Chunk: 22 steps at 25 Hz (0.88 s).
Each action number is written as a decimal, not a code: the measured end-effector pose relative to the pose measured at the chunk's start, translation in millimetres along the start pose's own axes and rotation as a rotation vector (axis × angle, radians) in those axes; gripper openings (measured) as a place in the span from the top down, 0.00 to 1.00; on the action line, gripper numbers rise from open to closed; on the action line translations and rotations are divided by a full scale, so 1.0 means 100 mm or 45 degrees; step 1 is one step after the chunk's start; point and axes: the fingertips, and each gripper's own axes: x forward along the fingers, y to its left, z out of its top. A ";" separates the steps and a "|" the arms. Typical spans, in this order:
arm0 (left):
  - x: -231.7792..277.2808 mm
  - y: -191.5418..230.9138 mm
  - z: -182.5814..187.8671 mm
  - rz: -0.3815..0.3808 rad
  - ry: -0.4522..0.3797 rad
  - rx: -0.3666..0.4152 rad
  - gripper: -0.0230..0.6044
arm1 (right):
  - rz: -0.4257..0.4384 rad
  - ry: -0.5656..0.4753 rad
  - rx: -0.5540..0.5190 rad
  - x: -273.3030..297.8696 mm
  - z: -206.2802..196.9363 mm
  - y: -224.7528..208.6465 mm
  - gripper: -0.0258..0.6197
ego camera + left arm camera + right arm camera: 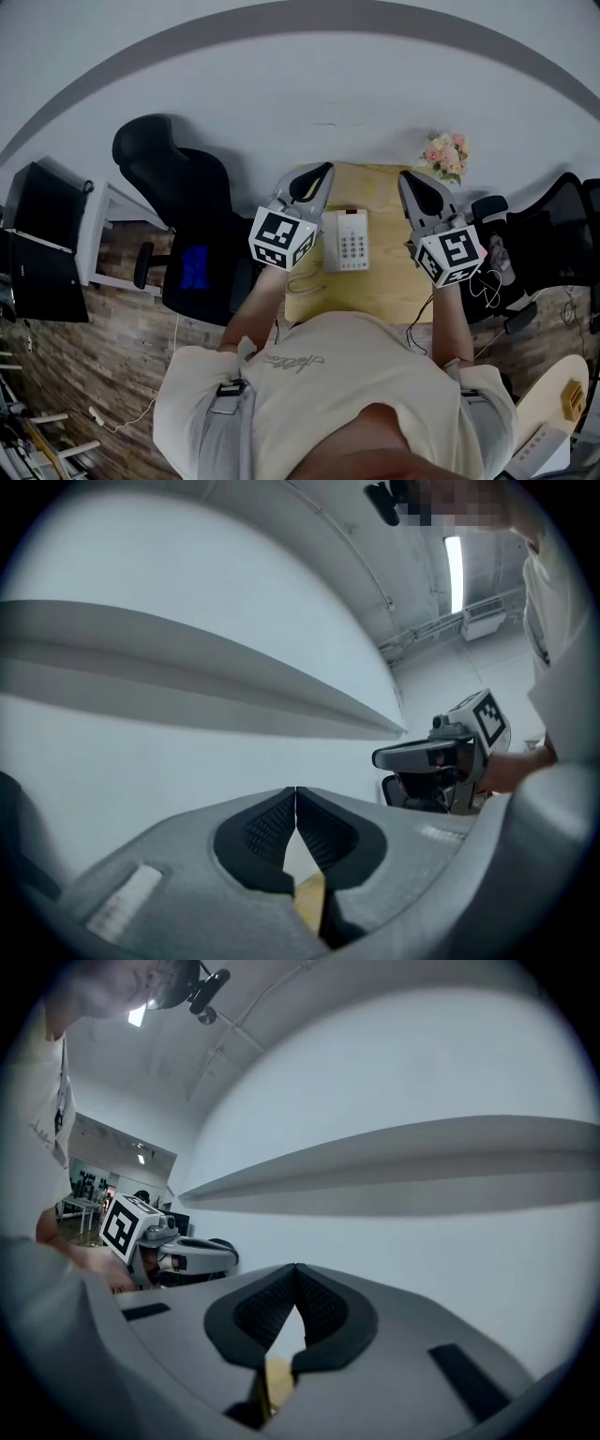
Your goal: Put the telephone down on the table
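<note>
Head view: telephone (pixel 347 240) on table (pixel 386 283); L claw (pixel 323 171) & R claw (pixel 407 178) both closed, empty.

A cream short-sleeved T-shirt (pixel 328 366) with a small dark script print on the chest is being worn, and grey straps (pixel 217 427) with a buckle (pixel 228 387) are being worn over it. The left gripper (pixel 322 171) and right gripper (pixel 406 178) are being shown as grey moulded shells lined with black ribbed pads (pixel 267 832). Each is being topped by white cubes (pixel 282 237) printed with black square markers. A thin dark cable (pixel 422 323) is being trailed from the right one.
</note>
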 end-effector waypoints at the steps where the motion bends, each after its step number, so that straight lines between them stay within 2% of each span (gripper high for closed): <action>1: -0.01 0.01 0.02 0.005 -0.003 0.003 0.93 | 0.000 -0.003 0.001 0.00 0.01 0.01 0.96; 22: -0.05 0.11 -0.18 0.024 0.039 -0.023 0.93 | 0.035 0.046 0.033 0.10 -0.18 0.11 0.96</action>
